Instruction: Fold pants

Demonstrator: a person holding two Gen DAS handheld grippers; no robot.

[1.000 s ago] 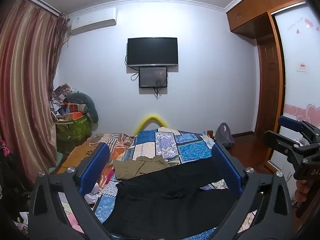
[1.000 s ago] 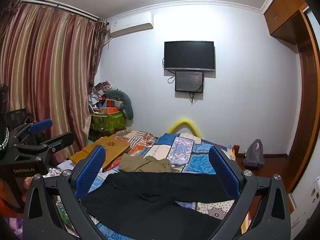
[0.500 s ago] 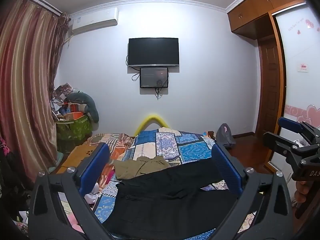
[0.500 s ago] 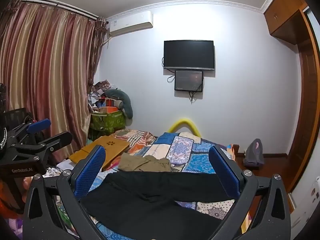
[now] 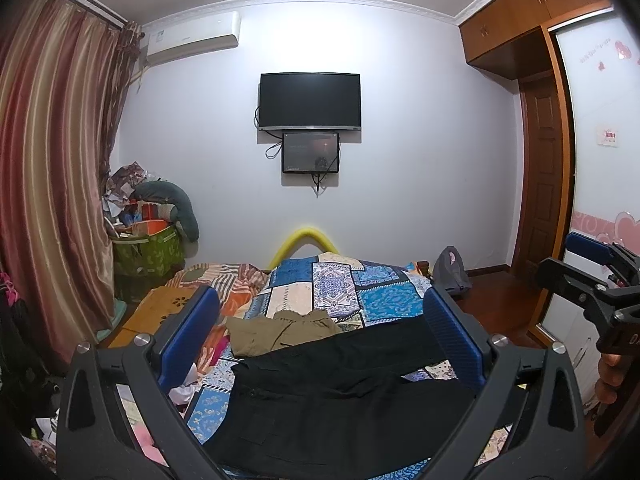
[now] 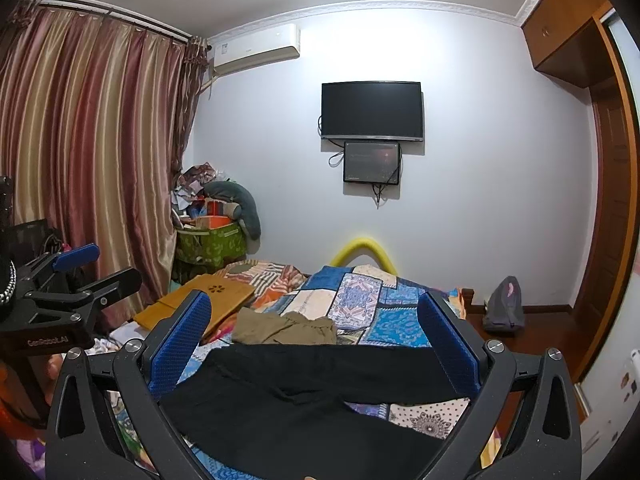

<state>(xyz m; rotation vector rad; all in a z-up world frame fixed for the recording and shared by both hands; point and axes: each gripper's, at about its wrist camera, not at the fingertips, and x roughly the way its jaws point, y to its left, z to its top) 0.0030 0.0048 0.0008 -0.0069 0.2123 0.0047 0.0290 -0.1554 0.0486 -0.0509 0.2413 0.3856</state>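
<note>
Left wrist view: bedroom, bed with a blue patchwork quilt [image 5: 376, 300], wall TV [image 5: 310, 101] with a smaller screen [image 5: 311, 153] under it, AC unit [image 5: 192, 36] top left, striped curtains [image 5: 52, 168] on the left, wardrobe [image 5: 532, 16] on the right. Black pants [image 5: 332, 396] lie flat on the quilt at the near edge, long axis across the bed, waistband toward the left edge, legs running right. Olive garment [image 5: 280, 330] bunched just beyond them. Left gripper [image 5: 320, 344] held above the near edge, fingers spread wide, holding nothing.

Right wrist view: same room. Pants [image 6: 304, 396] lie the same way, legs splaying right. Wooden lap desk [image 6: 200, 304] at the bed's left edge. Right gripper [image 6: 316, 344] also spread wide, empty.
</note>
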